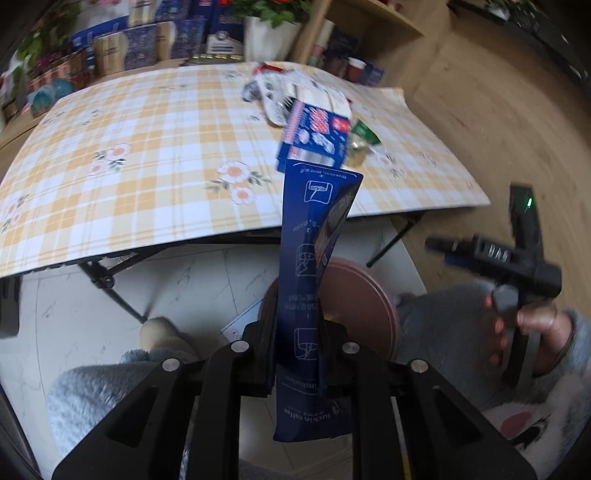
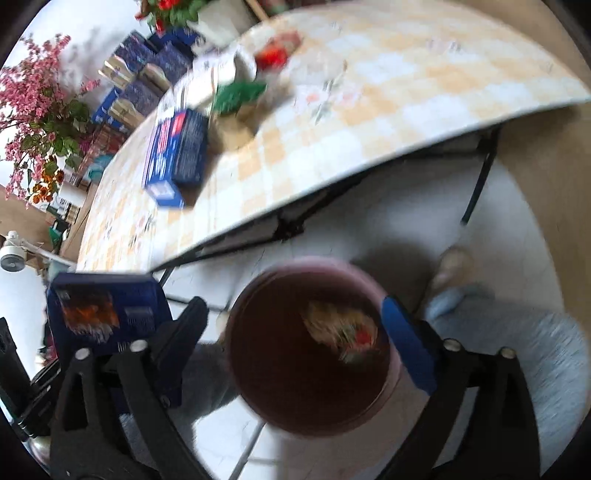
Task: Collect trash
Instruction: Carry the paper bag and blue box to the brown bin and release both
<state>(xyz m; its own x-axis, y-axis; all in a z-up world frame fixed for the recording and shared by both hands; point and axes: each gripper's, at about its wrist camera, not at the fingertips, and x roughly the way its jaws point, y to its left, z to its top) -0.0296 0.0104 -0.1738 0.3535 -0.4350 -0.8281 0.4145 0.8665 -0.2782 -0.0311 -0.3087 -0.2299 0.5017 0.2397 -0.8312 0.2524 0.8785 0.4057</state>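
My left gripper [image 1: 299, 332] is shut on a dark blue coffee packet [image 1: 314, 258], held upright below the table's front edge, above the floor. The same packet shows at the lower left of the right wrist view [image 2: 103, 310]. My right gripper [image 2: 295, 321] is open and empty, its fingers [image 2: 406, 343] spread over a brown round bin [image 2: 310, 347] on the floor, with a crumpled wrapper [image 2: 343, 328] inside. The bin's rim [image 1: 373, 295] shows behind the packet. On the checked tablecloth [image 1: 147, 147] lie a blue box [image 1: 317, 136], a green wrapper [image 1: 364, 131] and white wrappers [image 1: 291, 92].
The folding table's black legs [image 1: 110, 280] stand on the white tiled floor. My legs in grey fleece [image 1: 103, 387] and a slipper [image 1: 159, 332] are near the bin. Boxes and potted plants [image 1: 273, 26] stand behind the table. The right gripper's handle [image 1: 517, 266] is at the right.
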